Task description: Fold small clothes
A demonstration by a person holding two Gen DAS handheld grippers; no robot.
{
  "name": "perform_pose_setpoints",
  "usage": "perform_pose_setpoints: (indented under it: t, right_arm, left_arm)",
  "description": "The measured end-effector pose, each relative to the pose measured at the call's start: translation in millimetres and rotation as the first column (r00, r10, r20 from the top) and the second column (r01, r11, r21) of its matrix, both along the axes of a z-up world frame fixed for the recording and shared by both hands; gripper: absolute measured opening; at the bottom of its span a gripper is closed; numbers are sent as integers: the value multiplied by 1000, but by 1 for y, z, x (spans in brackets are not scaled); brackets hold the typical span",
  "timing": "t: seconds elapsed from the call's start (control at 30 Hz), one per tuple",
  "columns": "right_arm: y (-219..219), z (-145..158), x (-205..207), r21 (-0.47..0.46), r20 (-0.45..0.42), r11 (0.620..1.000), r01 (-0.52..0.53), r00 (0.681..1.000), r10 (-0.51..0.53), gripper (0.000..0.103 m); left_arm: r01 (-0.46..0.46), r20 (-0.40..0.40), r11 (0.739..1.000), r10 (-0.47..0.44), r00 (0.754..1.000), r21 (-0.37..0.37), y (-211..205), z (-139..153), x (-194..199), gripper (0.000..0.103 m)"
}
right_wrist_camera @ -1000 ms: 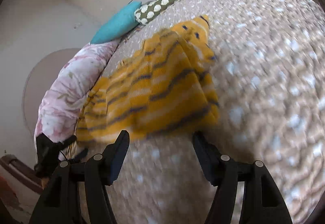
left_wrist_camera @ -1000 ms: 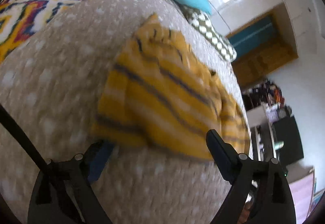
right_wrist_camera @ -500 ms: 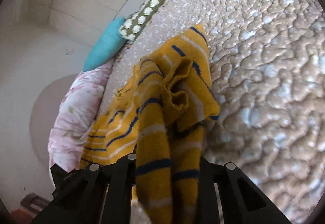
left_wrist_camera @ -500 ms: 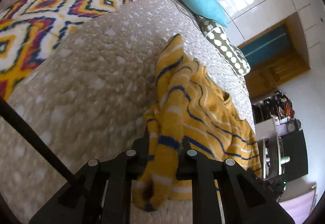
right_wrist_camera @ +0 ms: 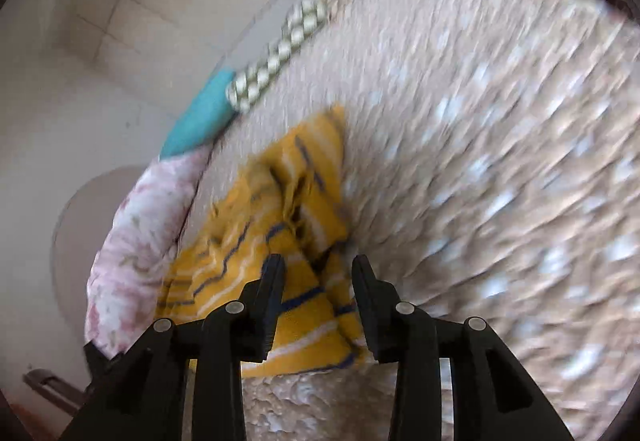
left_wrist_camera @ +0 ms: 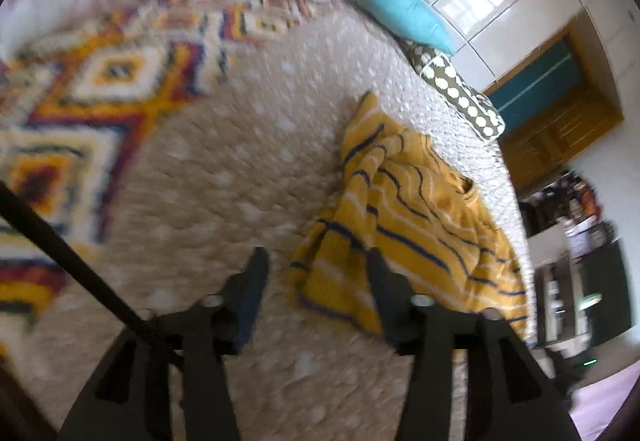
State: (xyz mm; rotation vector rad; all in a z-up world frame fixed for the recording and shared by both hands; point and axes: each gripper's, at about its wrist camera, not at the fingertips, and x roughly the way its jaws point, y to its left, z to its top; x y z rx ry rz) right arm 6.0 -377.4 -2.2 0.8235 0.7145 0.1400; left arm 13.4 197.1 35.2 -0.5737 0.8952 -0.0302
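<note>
Between parted right jaws: striped top (right_wrist_camera: 304,305), bunched.

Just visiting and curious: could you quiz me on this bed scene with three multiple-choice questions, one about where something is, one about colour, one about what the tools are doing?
1. Where does the striped garment lie?
A. on the beige bedspread
B. on the floor
C. on top of the teal pillow

2. What colours is the garment?
A. red with white dots
B. yellow with dark blue and white stripes
C. plain green

3. What state are the left tool and the right tool in?
A. both clamped on cloth
B. only the left open
C. both open, gripping nothing

Answers:
1. A, the quilted beige cover lies around the garment.
2. B, the stripes show in both views.
3. C, each tool's fingers stand apart with a clear gap.
</note>
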Motion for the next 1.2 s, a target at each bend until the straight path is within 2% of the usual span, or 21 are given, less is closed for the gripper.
perform_pose_setpoints:
  t: [0.07, 0.17, 0.33, 0.4, 0.43, 0.47, 0.53, 0.6, 0.63, 0.67, 0.73, 0.9, 1.03, 1.2]
  right_arm:
    - [-3, 20, -3, -36, 56, 999, 17, 998, -15, 39]
    - [13, 39, 10, -80, 101, 995, -61, 992, 69, 39]
    - [67, 42, 35, -201, 79, 953, -227, 966, 246, 37]
    - [81, 30, 53, -239, 15, 933, -269, 960, 280, 37]
    - [82, 21, 60, -264, -21, 928, -263, 963, 267, 32]
    - [80, 13, 65, -298, -59, 922, -247, 969, 241, 17]
    - [71, 7, 64, -299, -74, 930, -215, 977, 202, 5]
    - [60, 12, 52, -287, -52, 944, -159, 987, 151, 6]
    - [58, 18, 46, -318, -40, 939, -132, 991, 126, 9]
    - [58, 24, 40, -360, -26, 927, -109, 994, 106, 9]
    - [63, 37, 32, -437, -1, 896, -73, 997, 80, 17]
    - [82, 54, 28, -473, 42, 876, -97, 990, 132, 17]
    - [101, 44, 31, -518, 9, 843, -144, 985, 173, 17]
    - [96, 17, 34, -502, -53, 849, -165, 986, 160, 17]
  left_arm:
    - [-5, 35, 996, 2, 999, 87, -8, 12, -10, 64]
    - [27, 70, 980, -42, 997, 196, -33, 25, -15, 67]
    - [86, 62, 928, -116, 991, 363, -87, 29, -7, 68]
    - [100, 58, 918, -132, 990, 383, -101, 26, -8, 70]
    - [107, 51, 912, -138, 989, 396, -108, 23, -7, 70]
    - [110, 45, 907, -140, 989, 406, -113, 20, -7, 70]
    - [117, 29, 890, -144, 989, 441, -123, 14, -4, 71]
    - [124, 14, 874, -147, 989, 471, -128, 9, -3, 71]
    - [125, 5, 865, -146, 989, 485, -129, 6, -2, 71]
    - [125, -3, 858, -142, 990, 498, -130, 4, -3, 71]
    - [119, -17, 846, -129, 992, 520, -130, 0, -3, 71]
    - [114, -44, 831, -108, 993, 544, -130, -6, -5, 73]
    - [122, -59, 811, -108, 992, 571, -132, -10, -6, 75]
    - [137, -81, 807, -111, 991, 574, -133, -18, -4, 77]
